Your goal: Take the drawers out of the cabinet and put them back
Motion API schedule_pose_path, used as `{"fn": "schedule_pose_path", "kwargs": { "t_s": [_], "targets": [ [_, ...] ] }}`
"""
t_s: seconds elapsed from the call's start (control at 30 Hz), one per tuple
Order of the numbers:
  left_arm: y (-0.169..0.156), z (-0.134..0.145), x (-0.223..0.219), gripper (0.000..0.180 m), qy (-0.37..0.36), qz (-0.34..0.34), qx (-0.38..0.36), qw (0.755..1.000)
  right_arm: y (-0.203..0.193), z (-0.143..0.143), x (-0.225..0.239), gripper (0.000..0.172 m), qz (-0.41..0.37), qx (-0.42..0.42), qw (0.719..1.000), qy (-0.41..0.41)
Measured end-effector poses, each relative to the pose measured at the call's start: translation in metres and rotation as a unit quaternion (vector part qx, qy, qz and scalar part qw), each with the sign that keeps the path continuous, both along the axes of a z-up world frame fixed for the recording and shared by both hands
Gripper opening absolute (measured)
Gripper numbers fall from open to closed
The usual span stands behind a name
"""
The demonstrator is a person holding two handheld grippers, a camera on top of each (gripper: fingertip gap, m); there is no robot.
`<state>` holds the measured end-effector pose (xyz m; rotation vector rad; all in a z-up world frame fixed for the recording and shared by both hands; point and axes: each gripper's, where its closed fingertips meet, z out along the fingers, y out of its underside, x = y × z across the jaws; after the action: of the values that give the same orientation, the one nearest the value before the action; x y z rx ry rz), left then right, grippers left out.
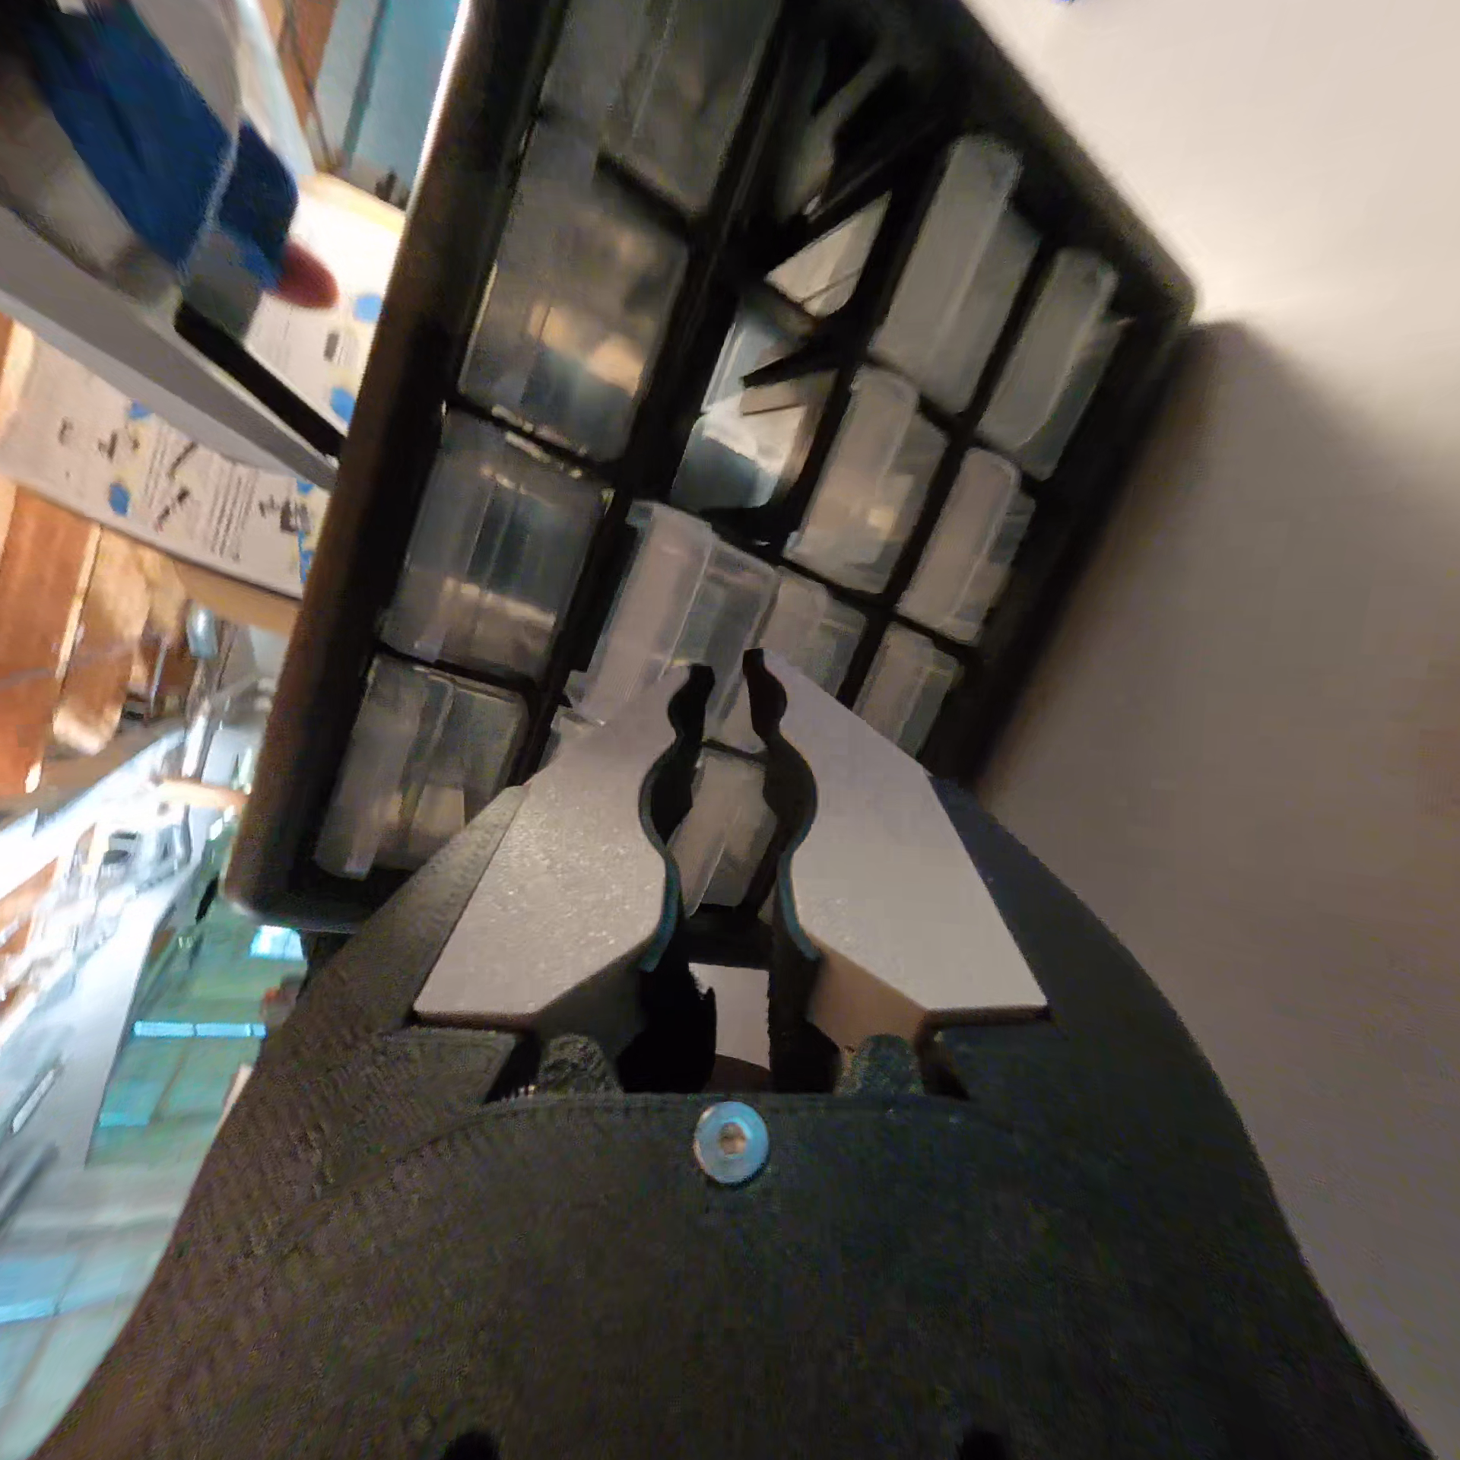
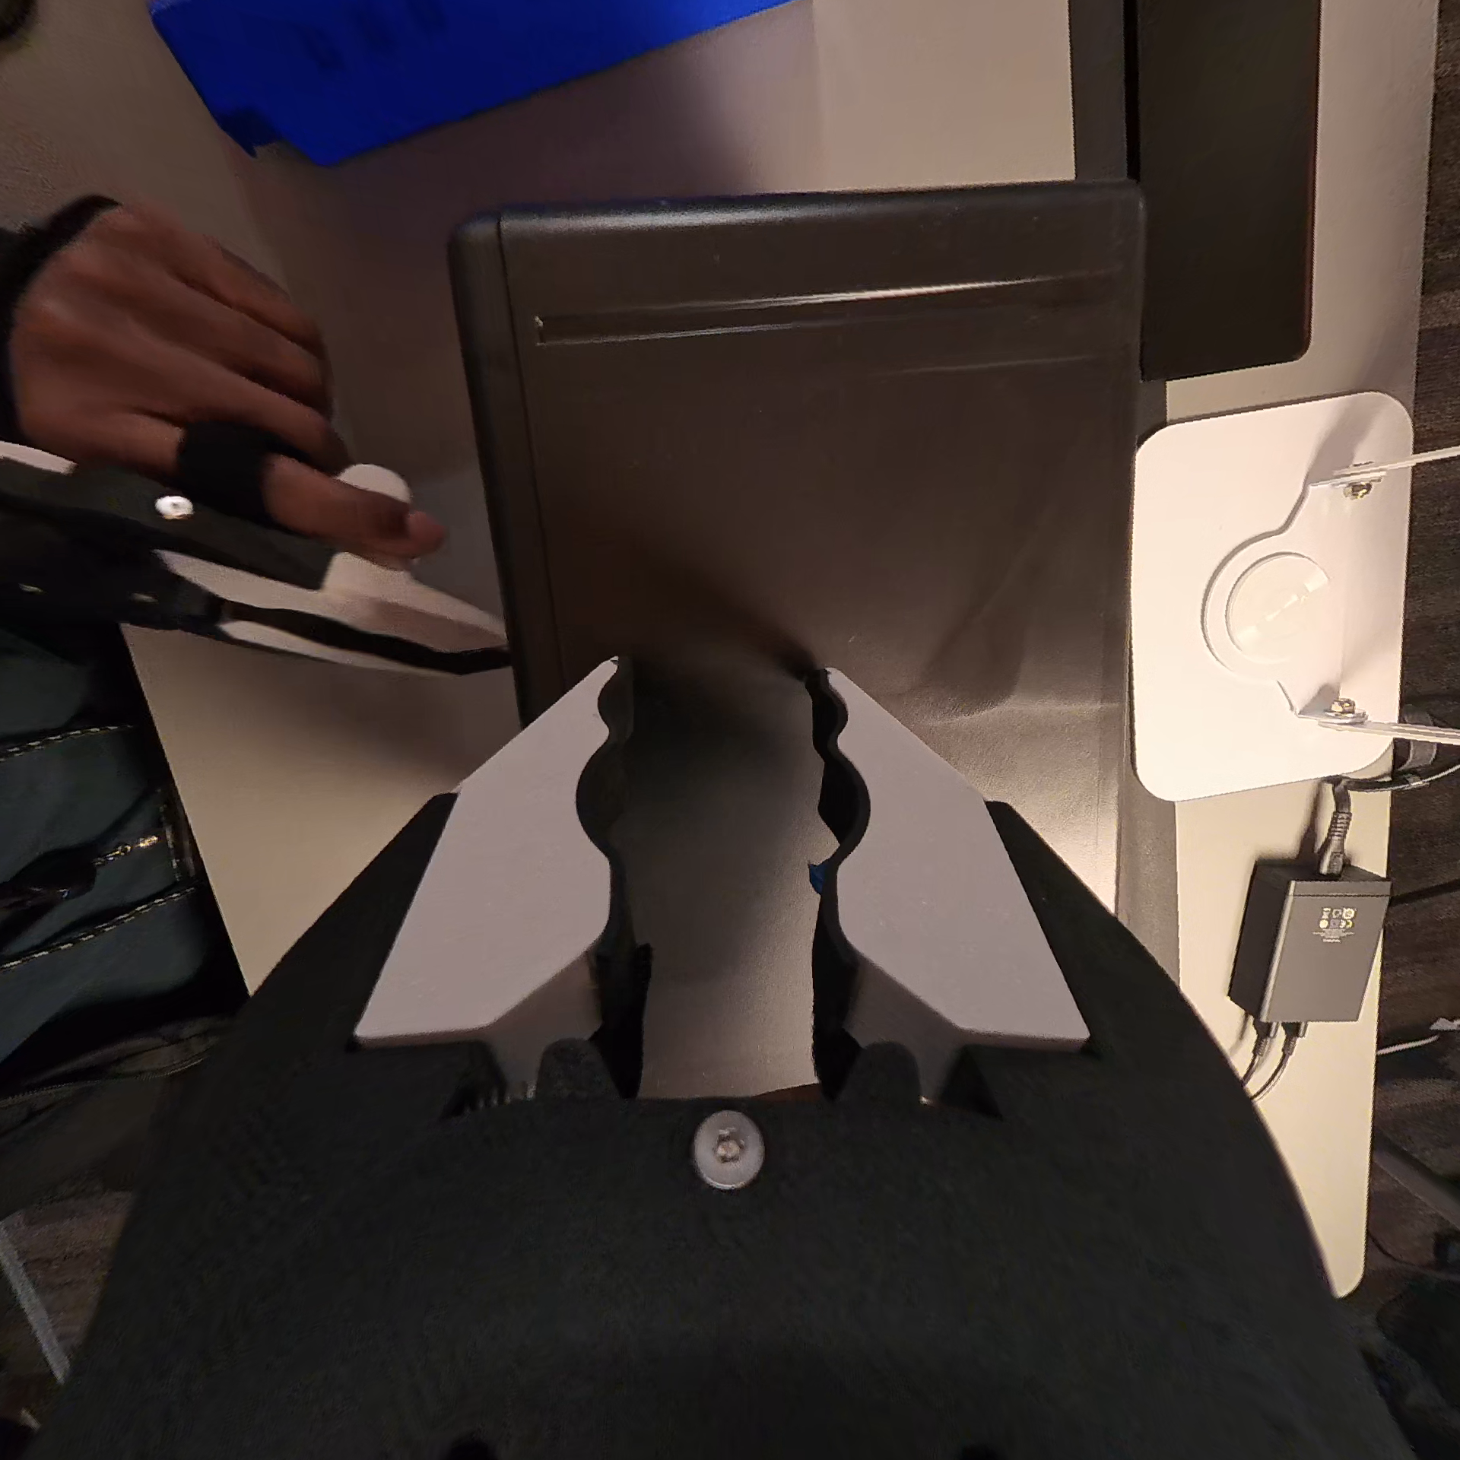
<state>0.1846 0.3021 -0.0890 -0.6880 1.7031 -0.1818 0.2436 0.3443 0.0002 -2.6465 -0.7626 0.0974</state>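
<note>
The black cabinet (image 1: pixel 348 600) holds rows of clear plastic drawers. In the left wrist view one clear drawer (image 1: pixel 695 585) sticks out of its slot in the middle column. My left gripper (image 1: pixel 727 671) is nearly closed at this drawer's front, its fingertips (image 1: pixel 699 683) pinching the clear handle. A slot higher up (image 1: pixel 790 363) looks dark, with a drawer askew in it. In the right wrist view I look down on the cabinet's top (image 2: pixel 829 474). My right gripper (image 2: pixel 719 671) is open and empty, its fingertips against that top. The left gripper (image 2: pixel 411 616) reaches in at the cabinet's front, held by a hand (image 2: pixel 158 340).
The cabinet stands on a white table (image 1: pixel 1264 711). A blue bin (image 2: pixel 379 71) lies beyond it. A white base plate (image 2: pixel 1272 600), a black power adapter (image 2: pixel 1303 940) with cables and a black panel (image 2: pixel 1224 182) are to the right. A person in blue (image 1: pixel 158 142) stands far off.
</note>
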Motion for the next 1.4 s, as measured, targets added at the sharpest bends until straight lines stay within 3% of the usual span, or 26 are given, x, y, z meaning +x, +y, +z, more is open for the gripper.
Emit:
{"fn": "schedule_pose_path", "kwargs": {
  "t_s": [0.13,0.3,0.4,0.53,0.63,0.7,0.8,0.9,1.0,1.1,1.2,1.4],
  "targets": [
    [0.026,-0.002,0.021,0.007,-0.028,0.075,-0.053,0.995,0.000,0.000,0.000,0.048,-0.002,-0.001,1.000,-0.007],
    [0.001,-0.011,0.002,0.017,-0.020,0.034,-0.103,0.994,0.000,0.000,0.000,0.047,-0.003,0.001,1.000,-0.010],
    [0.004,0.002,-0.031,0.020,-0.038,0.026,-0.182,0.982,0.000,0.000,0.000,0.047,0.000,0.002,1.000,-0.006],
    [0.058,0.046,-0.090,0.024,-0.086,0.072,-0.266,0.957,0.000,0.000,0.000,0.047,0.003,0.005,1.000,-0.002],
    [0.125,0.068,-0.137,0.030,-0.102,0.146,-0.254,0.951,0.000,0.000,0.000,0.047,0.005,0.006,1.000,-0.005],
    [0.177,0.057,-0.166,0.038,-0.054,0.214,-0.230,0.948,0.000,0.000,0.000,0.047,0.006,0.006,1.000,-0.008],
    [0.246,0.011,-0.206,0.052,0.073,0.300,-0.171,0.936,0.000,0.000,0.000,0.047,0.006,0.007,1.000,-0.012],
    [0.265,-0.044,-0.222,0.048,0.210,0.289,-0.131,0.925,0.000,0.000,-0.001,0.046,0.007,0.008,1.000,-0.016],
    [0.275,-0.081,-0.226,0.049,0.283,0.288,-0.109,0.908,0.000,0.000,-0.001,0.046,0.005,0.008,1.000,-0.014],
    [0.292,-0.095,-0.226,0.046,0.299,0.302,-0.084,0.901,0.000,0.000,-0.001,0.046,0.005,0.006,1.000,-0.012],
    [0.303,-0.098,-0.222,0.031,0.288,0.307,-0.065,0.905,0.000,0.000,-0.001,0.046,0.007,0.005,1.000,-0.013],
    [0.283,-0.075,-0.214,0.020,0.228,0.270,-0.048,0.934,0.000,0.000,-0.001,0.046,0.011,0.005,1.000,-0.006]
  ]
}}
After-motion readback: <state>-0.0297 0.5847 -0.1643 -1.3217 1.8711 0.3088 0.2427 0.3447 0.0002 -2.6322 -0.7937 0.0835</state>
